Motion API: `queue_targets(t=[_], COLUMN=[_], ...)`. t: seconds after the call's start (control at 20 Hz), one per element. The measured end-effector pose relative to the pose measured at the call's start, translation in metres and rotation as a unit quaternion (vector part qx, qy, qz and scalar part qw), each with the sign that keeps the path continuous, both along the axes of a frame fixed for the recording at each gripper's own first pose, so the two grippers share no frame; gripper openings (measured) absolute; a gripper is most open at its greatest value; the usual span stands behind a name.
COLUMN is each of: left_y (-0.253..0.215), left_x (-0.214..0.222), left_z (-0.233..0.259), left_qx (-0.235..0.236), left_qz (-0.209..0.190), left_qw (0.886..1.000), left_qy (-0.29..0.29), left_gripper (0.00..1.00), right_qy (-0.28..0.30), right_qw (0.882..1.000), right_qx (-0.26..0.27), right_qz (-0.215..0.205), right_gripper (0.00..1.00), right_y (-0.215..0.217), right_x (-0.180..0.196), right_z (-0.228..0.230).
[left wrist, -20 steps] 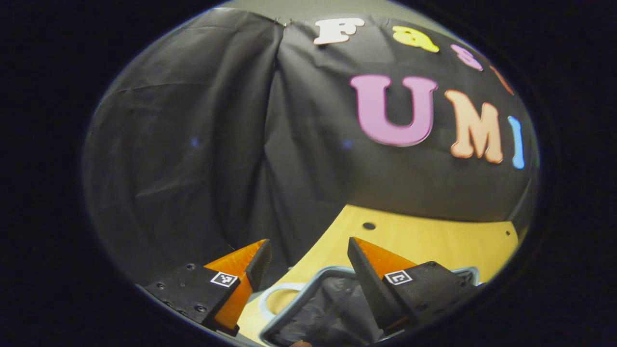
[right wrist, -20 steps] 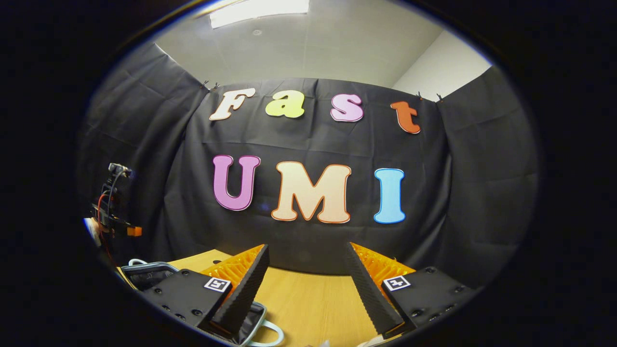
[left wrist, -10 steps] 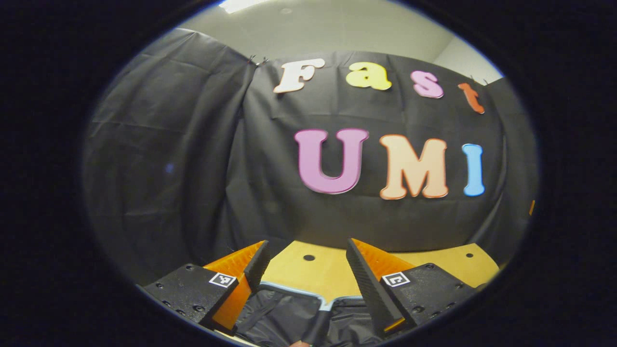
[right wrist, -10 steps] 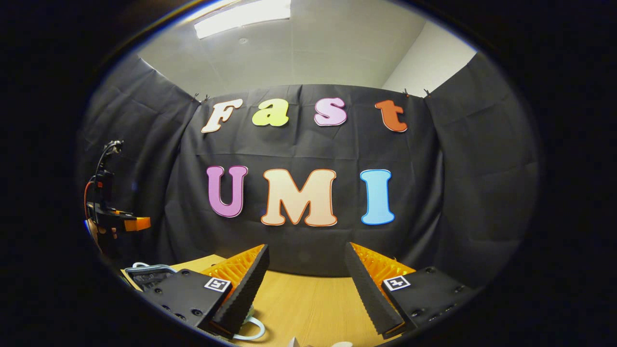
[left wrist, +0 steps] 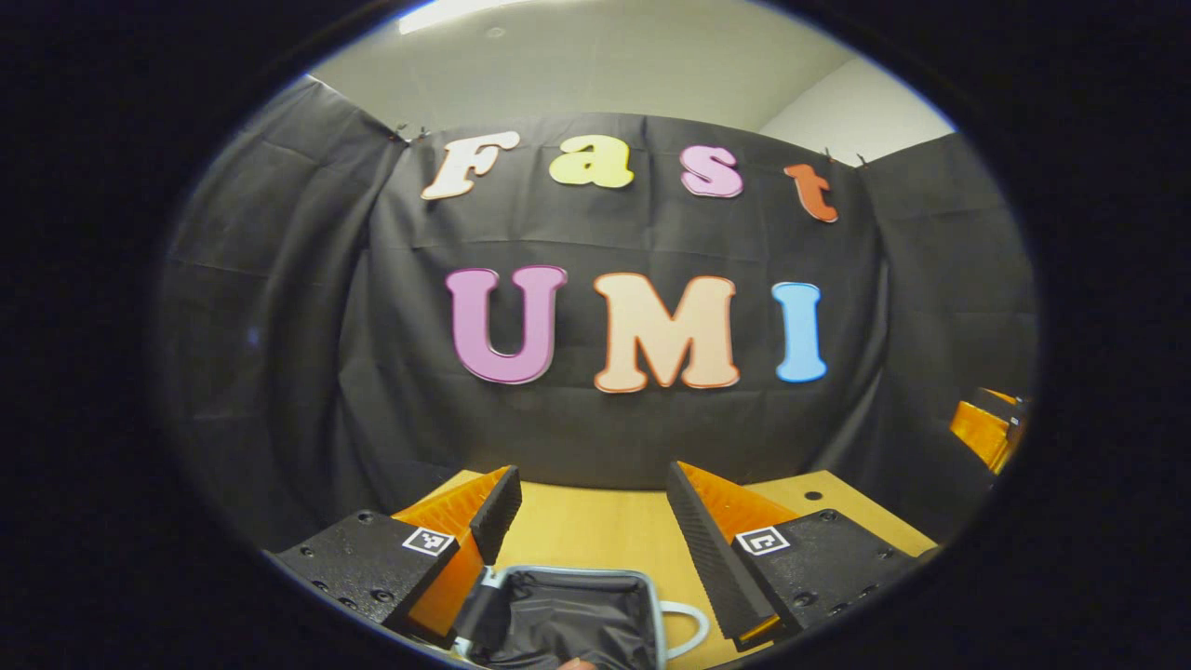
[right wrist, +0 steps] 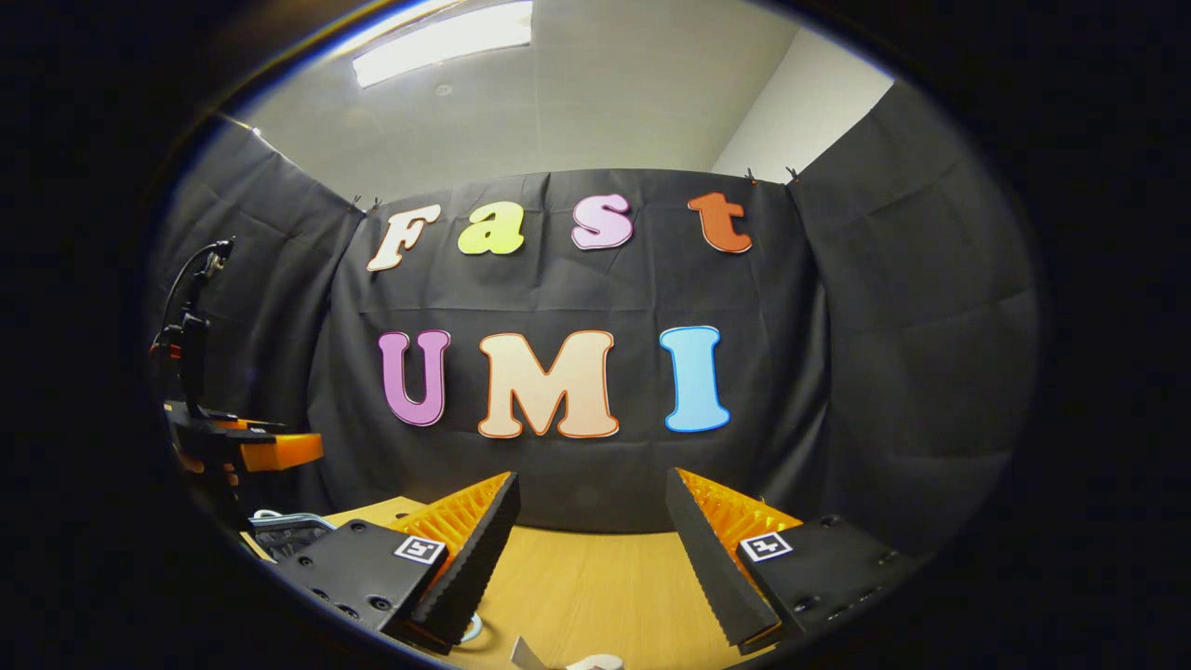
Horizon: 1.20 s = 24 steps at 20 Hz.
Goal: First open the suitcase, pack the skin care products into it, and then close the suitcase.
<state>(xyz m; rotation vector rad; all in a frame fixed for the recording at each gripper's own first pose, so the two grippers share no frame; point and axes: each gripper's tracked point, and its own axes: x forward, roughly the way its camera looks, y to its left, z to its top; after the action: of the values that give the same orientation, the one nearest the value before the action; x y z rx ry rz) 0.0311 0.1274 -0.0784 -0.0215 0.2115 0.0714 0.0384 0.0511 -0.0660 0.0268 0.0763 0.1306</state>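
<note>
The suitcase [left wrist: 558,614] lies open on the wooden table just under my left gripper [left wrist: 593,493], showing a dark lining, a pale grey rim and a pale handle [left wrist: 690,629]. The left gripper is open and held above it with nothing between its fingers. My right gripper [right wrist: 591,498] is open too, hovering empty over the table. A corner of the suitcase [right wrist: 279,532] shows at the lower left of the right gripper view, with the left gripper [right wrist: 247,448] above it. A small white item [right wrist: 558,661] pokes in at the bottom edge; I cannot tell what it is.
The wooden table [right wrist: 595,586] runs back to the black cloth wall on three sides. The right gripper [left wrist: 984,430] shows at the far right of the left gripper view, above the table's right end. Small holes mark the tabletop [left wrist: 808,496].
The left gripper has swung to the right and now faces the back wall squarely, with the open suitcase under it. The right gripper has tilted slightly upward; the left gripper looms larger in its view.
</note>
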Motion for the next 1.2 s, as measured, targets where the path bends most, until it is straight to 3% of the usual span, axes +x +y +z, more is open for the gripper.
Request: queue_targets(t=[0.6, 1.2], left_y=[-0.132, -0.212], left_x=[-0.013, -0.047], left_z=[-0.066, -0.193], left_qx=[-0.056, -0.077], left_qz=[-0.075, -0.123], left_qw=[0.994, 0.970], left_qy=[0.060, 0.193], left_gripper=[0.94, 0.94], right_qy=[0.009, 0.022], right_qw=[1.000, 0.998], right_qx=[-0.018, -0.052], right_qz=[-0.015, -0.035], right_gripper=[0.99, 0.99], right_y=[-0.065, -0.109], right_x=[-0.018, -0.035], right_z=[-0.005, -0.013])
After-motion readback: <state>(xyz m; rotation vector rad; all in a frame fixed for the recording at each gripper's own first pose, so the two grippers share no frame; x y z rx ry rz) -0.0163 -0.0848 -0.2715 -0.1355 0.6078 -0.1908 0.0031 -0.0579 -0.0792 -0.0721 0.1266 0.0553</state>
